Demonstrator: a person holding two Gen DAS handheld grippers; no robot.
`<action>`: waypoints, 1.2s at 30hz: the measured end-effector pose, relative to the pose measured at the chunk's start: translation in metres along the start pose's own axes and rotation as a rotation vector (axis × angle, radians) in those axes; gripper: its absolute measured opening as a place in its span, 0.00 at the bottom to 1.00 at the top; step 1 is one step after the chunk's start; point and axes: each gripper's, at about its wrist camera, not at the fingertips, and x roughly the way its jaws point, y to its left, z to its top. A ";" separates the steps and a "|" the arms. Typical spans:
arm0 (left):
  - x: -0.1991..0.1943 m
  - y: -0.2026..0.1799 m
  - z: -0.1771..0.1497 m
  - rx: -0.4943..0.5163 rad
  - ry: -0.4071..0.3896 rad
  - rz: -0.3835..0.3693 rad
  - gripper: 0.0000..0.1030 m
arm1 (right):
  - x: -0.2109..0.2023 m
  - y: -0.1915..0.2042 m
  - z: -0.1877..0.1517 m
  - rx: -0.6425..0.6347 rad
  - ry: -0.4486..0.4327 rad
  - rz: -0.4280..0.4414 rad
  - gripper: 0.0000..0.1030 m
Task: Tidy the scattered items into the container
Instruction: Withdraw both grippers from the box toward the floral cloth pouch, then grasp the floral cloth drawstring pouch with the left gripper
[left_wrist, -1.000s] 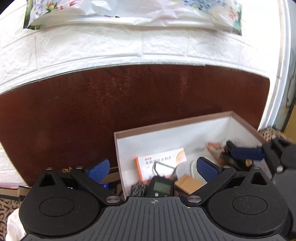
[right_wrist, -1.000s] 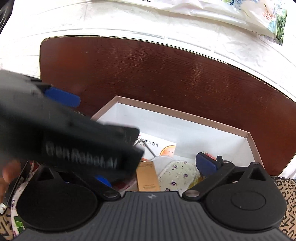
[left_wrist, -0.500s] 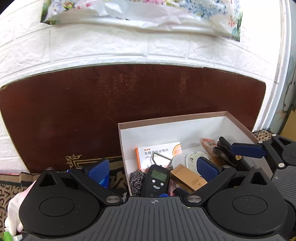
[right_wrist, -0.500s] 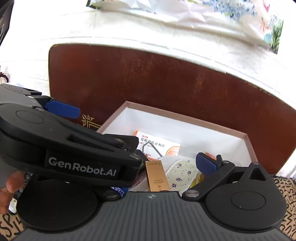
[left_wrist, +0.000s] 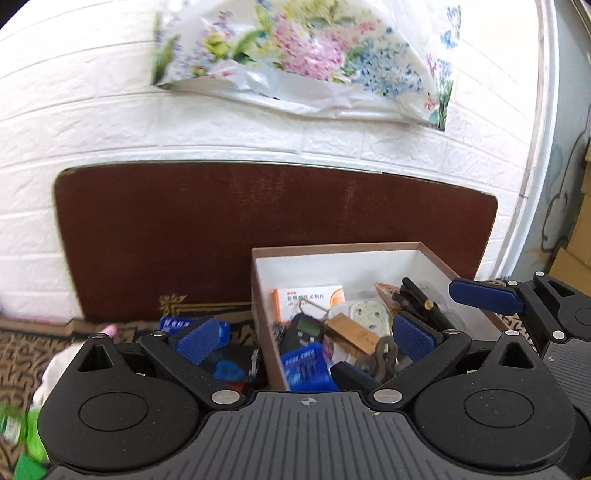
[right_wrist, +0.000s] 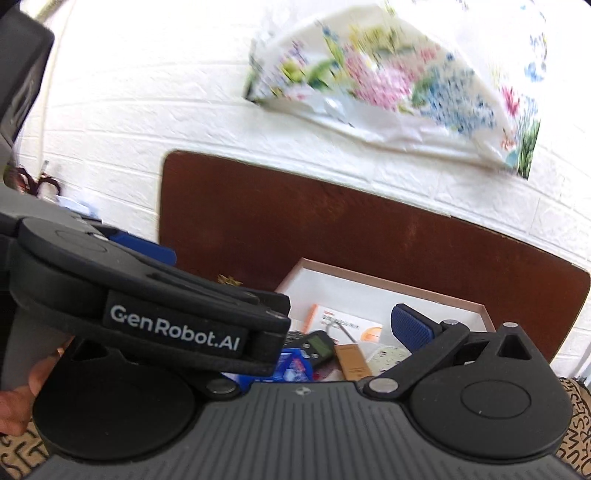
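A brown-rimmed box with white inner walls stands on the patterned cloth and holds several items: an orange medicine carton, a black hand scale, a tan slim box, a floral pouch, a blue packet and a chain. My left gripper is open and empty above the box's near left wall. My right gripper is open and empty over the box; its left finger is hidden behind the left gripper's body. A blue packet lies outside the box, left of it.
A dark brown board leans on the white brick wall behind the box. A floral plastic sheet hangs above. A green object and a pink-tipped thing lie at the left on the cloth. My right gripper's finger shows at the right.
Both grippers have drawn back and tilted up from the box, so more wall and cloth show. A blue packet now shows in the box's near corner. Both stay open.
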 end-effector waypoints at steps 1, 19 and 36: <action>-0.008 0.003 -0.007 -0.013 -0.011 0.004 1.00 | -0.007 0.005 -0.003 0.001 -0.010 0.009 1.00; -0.044 0.049 -0.123 -0.170 0.142 0.005 0.99 | -0.029 0.054 -0.093 0.079 0.126 0.135 1.00; 0.026 0.060 -0.127 -0.196 0.266 -0.002 0.84 | 0.037 0.042 -0.112 0.101 0.216 0.241 0.95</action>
